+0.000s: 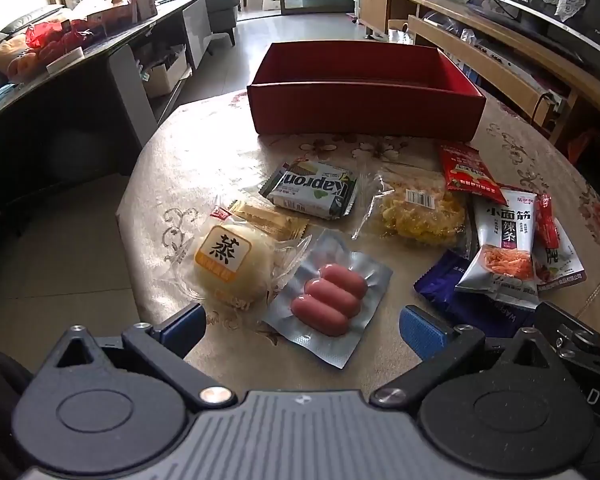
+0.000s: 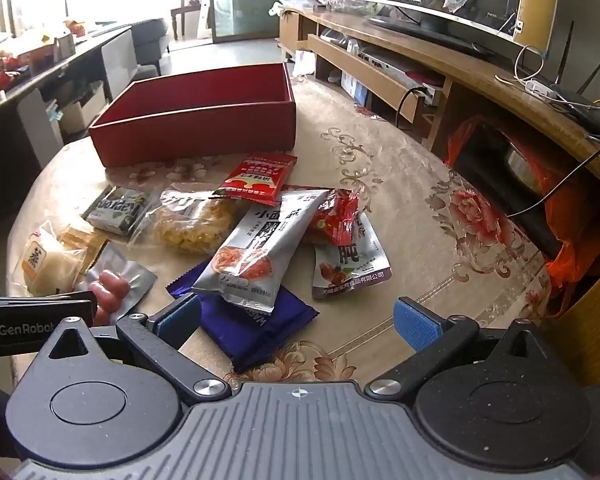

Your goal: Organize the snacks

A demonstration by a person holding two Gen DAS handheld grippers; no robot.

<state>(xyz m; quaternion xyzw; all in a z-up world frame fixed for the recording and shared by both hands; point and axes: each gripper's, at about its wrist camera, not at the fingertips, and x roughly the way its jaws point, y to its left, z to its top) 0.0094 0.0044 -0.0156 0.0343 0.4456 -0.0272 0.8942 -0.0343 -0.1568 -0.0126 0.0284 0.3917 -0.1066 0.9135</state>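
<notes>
An empty red box (image 1: 364, 108) (image 2: 196, 128) stands at the far side of the round table. Snacks lie in front of it: a sausage pack (image 1: 328, 300) (image 2: 112, 284), a steamed bun (image 1: 228, 264) (image 2: 48, 260), a Kapron wafer pack (image 1: 312, 190) (image 2: 118, 208), a yellow cake in clear wrap (image 1: 420, 212) (image 2: 192, 220), a red sachet (image 1: 468, 174) (image 2: 260, 178), a silver spicy-strip bag (image 1: 504, 248) (image 2: 256, 248) and a purple wrapper (image 1: 460, 300) (image 2: 252, 324). My left gripper (image 1: 300, 330) is open above the sausage pack. My right gripper (image 2: 298, 320) is open over the purple wrapper.
The table wears a floral cloth (image 2: 420, 208). A TV stand (image 2: 440, 64) with cables runs along the right. A dark counter (image 1: 80, 64) with boxes stands at the left. An orange bag (image 2: 572, 208) sits by the table's right edge. Tiled floor lies below left.
</notes>
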